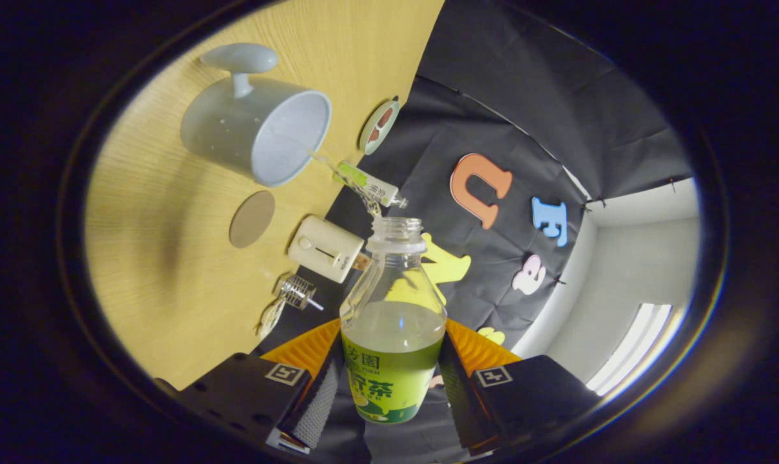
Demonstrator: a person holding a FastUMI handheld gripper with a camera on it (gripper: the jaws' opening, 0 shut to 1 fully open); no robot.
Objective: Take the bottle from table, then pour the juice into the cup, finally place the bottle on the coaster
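Gripper view: the bottle (392, 322) is seen clamped between the two fingers (389, 380), one pressed against each side of its labelled lower body, so the grip is closed on it. The cap is off, and the bottle is tilted far over, its open neck pointed toward the cup (257, 125). A thin stream of juice (344, 177) is seen running from the mouth across to the cup's rim. Pale juice is left in the lower half of the bottle, its surface lying level just above the label.

The cup, a grey mug with a knob-like handle, is set on the wooden tabletop (170, 258), well beyond the fingers. A round brown coaster (252, 219) is seen on the tabletop just beside the cup, between it and the fingers. A cream box-shaped device (326, 248), a small wire and glass item (296, 293) and a round patterned disc (379, 125) are ranged along the tabletop's far edge.

The pour is judged to be under way, with the placing on the coaster not yet done. The stream is thin and meets the cup close to its rim, so a slight twist or drift could send juice onto the tabletop. A steeper tilt could bring a sudden surge over the cup. Slippage on the smooth label is also possible if the squeeze is eased.
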